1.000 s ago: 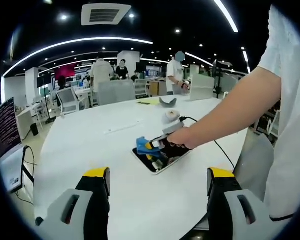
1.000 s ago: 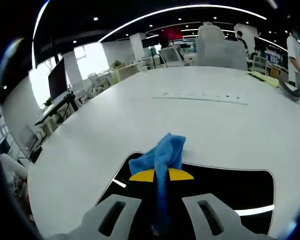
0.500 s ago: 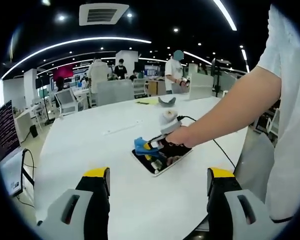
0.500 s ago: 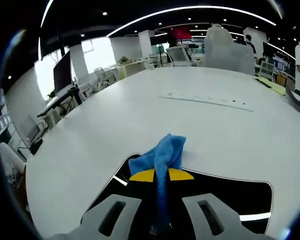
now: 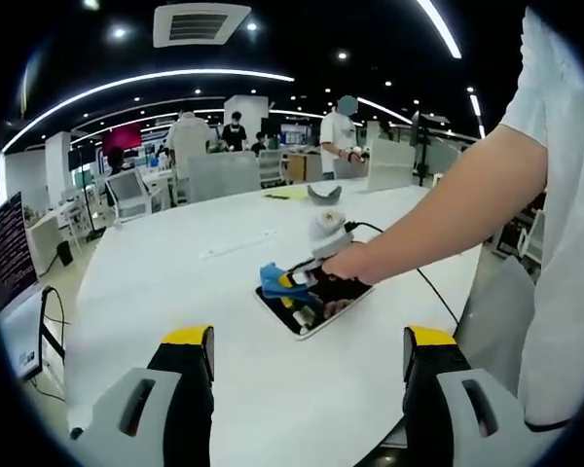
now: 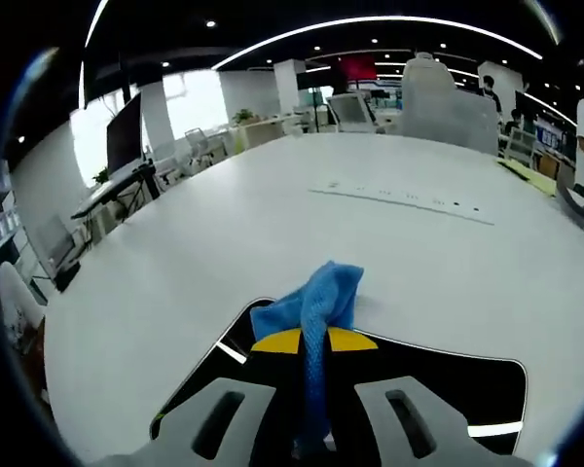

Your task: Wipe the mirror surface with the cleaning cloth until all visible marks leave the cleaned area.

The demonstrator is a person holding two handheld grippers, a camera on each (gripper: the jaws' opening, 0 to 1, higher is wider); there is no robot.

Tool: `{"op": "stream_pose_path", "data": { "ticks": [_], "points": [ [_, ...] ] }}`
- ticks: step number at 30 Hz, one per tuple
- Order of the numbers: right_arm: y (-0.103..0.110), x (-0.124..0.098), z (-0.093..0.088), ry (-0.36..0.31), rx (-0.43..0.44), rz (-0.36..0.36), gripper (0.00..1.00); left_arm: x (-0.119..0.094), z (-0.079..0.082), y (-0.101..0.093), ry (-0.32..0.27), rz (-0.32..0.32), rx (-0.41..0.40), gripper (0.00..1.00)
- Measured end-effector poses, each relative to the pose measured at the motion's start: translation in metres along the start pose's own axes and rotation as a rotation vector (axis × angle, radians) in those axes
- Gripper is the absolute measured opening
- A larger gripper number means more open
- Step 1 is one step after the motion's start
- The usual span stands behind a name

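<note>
The right gripper [image 6: 313, 384] has its jaws clamped on the blue cloth [image 6: 316, 309], which bunches over the near edge of the dark mirror [image 6: 438, 379] lying flat on the white worktop [image 6: 273, 233]; wiping seems underway, though I cannot tell what marks remain on the glass; the left gripper [image 5: 307, 365] hangs well back, jaws wide apart and holding nothing; a power strip [image 6: 399, 199] lies farther off.

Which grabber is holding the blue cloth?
The right gripper. Its jaws are shut on the blue cloth over the dark mirror. The left gripper is different: its jaws stand wide apart above the white table, holding nothing.
</note>
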State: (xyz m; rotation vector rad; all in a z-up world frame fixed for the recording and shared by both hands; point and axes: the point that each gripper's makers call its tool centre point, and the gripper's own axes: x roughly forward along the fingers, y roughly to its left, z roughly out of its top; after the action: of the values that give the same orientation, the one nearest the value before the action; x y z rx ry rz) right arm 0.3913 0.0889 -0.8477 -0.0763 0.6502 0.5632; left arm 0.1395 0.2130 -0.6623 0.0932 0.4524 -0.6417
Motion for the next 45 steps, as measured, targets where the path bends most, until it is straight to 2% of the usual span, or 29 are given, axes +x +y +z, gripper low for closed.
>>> {"op": "stream_pose_path", "data": {
  "ticks": [4,16,25,28,38,45],
  "points": [
    [-0.002,0.004,0.003,0.002,0.059,-0.003,0.03,0.000,-0.001,0.000,0.007,-0.002,0.003,0.80],
    [0.002,0.016,0.009,0.003,0.008,-0.005,0.03,-0.001,-0.003,0.003,0.014,0.008,0.001,0.80],
    [0.010,0.018,0.012,-0.013,0.049,0.034,0.04,-0.003,0.002,0.004,-0.008,0.015,-0.015,0.80],
    [0.017,0.021,0.012,-0.007,0.006,0.044,0.04,-0.005,0.003,0.004,-0.012,0.022,-0.013,0.80],
    [0.035,0.014,0.005,-0.011,-0.044,0.079,0.04,-0.016,-0.005,0.003,-0.005,0.047,-0.021,0.79],
    [0.048,0.004,-0.001,-0.020,-0.054,0.095,0.04,-0.019,0.001,-0.002,-0.019,0.052,-0.010,0.79]
  ]
}}
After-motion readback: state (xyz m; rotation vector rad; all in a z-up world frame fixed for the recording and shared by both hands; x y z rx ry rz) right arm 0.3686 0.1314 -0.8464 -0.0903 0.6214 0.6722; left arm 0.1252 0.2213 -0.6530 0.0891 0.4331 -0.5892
